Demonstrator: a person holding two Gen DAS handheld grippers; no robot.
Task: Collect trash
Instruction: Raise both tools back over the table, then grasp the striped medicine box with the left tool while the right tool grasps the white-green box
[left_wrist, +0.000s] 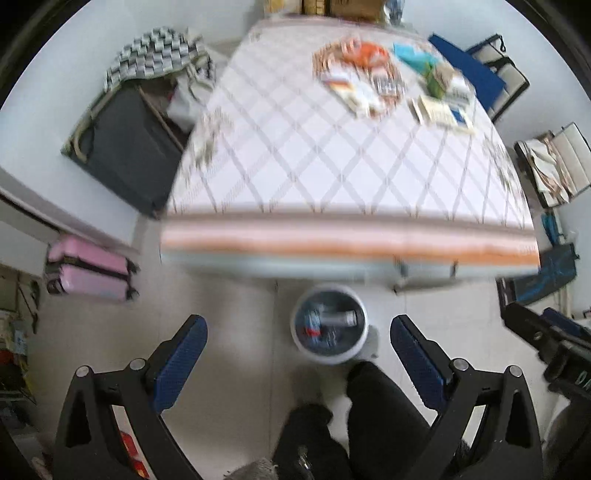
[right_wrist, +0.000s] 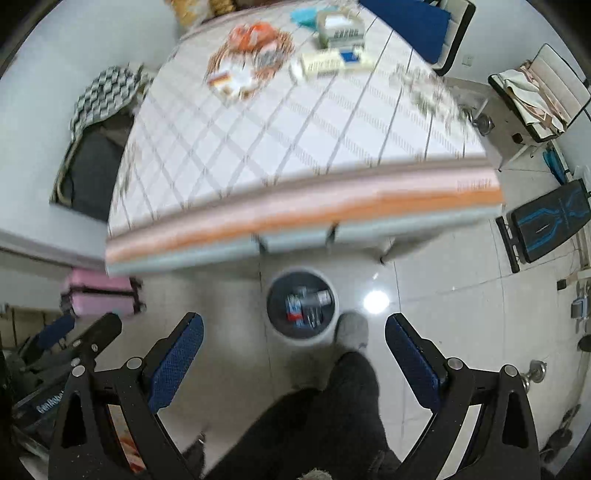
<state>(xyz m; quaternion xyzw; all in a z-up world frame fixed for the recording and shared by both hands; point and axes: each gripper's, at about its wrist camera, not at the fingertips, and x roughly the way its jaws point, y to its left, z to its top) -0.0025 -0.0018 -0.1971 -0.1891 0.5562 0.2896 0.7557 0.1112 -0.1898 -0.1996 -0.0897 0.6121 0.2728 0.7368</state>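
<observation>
Left wrist view looks down past the left gripper (left_wrist: 299, 345), whose blue-padded fingers (left_wrist: 181, 354) stand wide apart at the bottom of the frame with nothing between them. Just above the gap, at lower centre, a round white trash bin (left_wrist: 330, 356) stands on the pale tiled floor (left_wrist: 229, 317), close to the near edge of the table (left_wrist: 295, 166); inside it lie a grey cylinder and some blue and red wrappers, too blurred to name. A basket of packets (left_wrist: 356, 72) and some flat boxes (left_wrist: 441, 107) sit at the upper right on the checked tablecloth. This view alone shows part of the other black tool at the right edge, and two pink suitcases (left_wrist: 90, 271) at the left.

Right wrist view shows the right gripper (right_wrist: 293, 345) equally spread and empty. The bin (right_wrist: 301, 330) sits at centre, slightly left of the gap. Only here can one see a grey-socked foot (right_wrist: 352, 328) touching the bin's right side, a bright light glare on the tiles beside it, and a black and blue bench (right_wrist: 546, 218) at the right. The dark trouser leg (right_wrist: 332, 406) fills the bottom centre.
</observation>
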